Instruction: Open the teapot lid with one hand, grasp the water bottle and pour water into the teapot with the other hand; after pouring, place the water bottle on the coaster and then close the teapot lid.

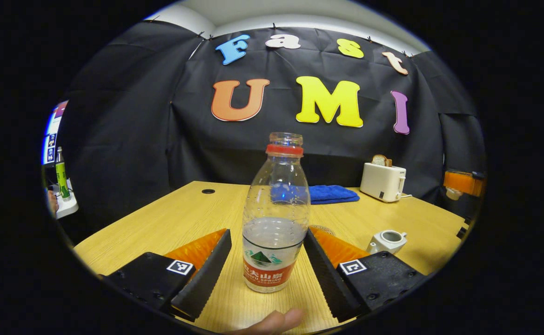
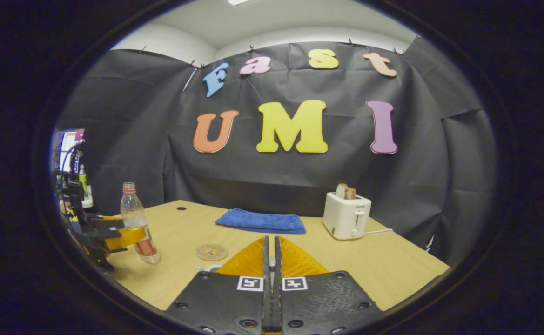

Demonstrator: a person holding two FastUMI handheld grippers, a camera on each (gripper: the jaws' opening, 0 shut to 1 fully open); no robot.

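A clear plastic water bottle [image 1: 275,218] with a red neck ring, no cap and a red-and-white label stands upright on the pale wooden table [image 1: 183,218], about a third full. In the left gripper view, the left gripper [image 1: 268,260] brackets the bottle low on its body with its fingers spread wide; the right-hand finger [image 1: 325,267] lies against or just beside the bottle's side, while the other finger [image 1: 206,272] stands a little apart from it. A person's fingertip [image 1: 272,321] shows just in front of the bottle at the frame's lower edge.

To the right of the bottle sits a small white ceramic teapot [image 1: 387,241], its lid off and its mouth open. Behind the bottle lies a folded blue towel [image 1: 332,194], and beyond that, to the right, a white toaster [image 1: 383,181] with a slice of bread in its slot.

In the right gripper view, the right gripper [image 2: 271,260] hangs above the table with its fingers pressed together; whether anything is pinched between them cannot be told. A round wooden coaster [image 2: 211,251] lies on the table to the right of the bottle [image 2: 137,223], near it but apart.
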